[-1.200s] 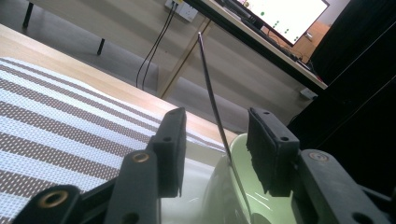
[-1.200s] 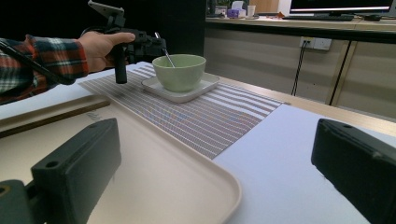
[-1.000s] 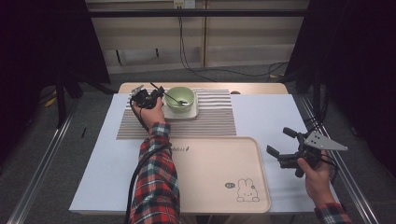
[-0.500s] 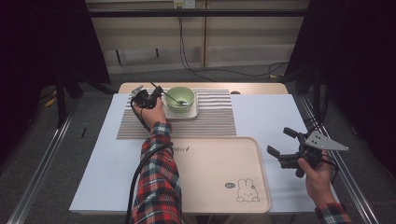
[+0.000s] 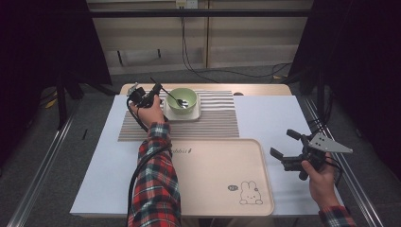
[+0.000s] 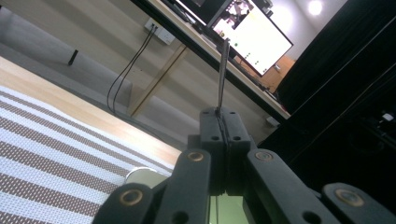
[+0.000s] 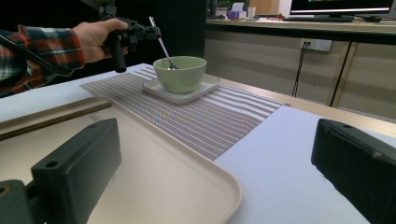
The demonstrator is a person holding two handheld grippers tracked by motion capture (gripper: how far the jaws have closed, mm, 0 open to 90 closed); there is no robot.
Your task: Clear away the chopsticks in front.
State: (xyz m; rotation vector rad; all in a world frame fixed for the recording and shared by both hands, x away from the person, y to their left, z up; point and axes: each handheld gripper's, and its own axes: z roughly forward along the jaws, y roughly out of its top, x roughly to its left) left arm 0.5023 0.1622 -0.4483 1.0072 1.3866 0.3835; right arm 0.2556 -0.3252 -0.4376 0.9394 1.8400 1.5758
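Observation:
A green bowl (image 5: 182, 109) stands on a white square saucer (image 5: 182, 116) at the far side of a striped placemat (image 5: 213, 120). A metal spoon (image 5: 171, 97) leans in the bowl with its handle pointing up and to the left. My left gripper (image 5: 158, 89) is shut on that handle; its jaws have just been closing on it. In the left gripper view the handle (image 6: 222, 74) sticks up from between the pressed pads (image 6: 219, 116). My right gripper (image 5: 283, 143) is open and holds nothing, low over the white table at the right. It faces the bowl (image 7: 180, 74) and spoon (image 7: 161, 44).
A beige tray (image 5: 217, 175) with a rabbit drawing lies at the near side of the table, between my two arms; its corner (image 7: 140, 172) lies in front of the right gripper (image 7: 217, 158). A white cloth (image 5: 274, 113) covers the table. Metal rails run along both sides.
My left hand has risen slightly with the spoon handle in its jaws; the spoon's bowl end stays in the green bowl. The right hand has not moved.

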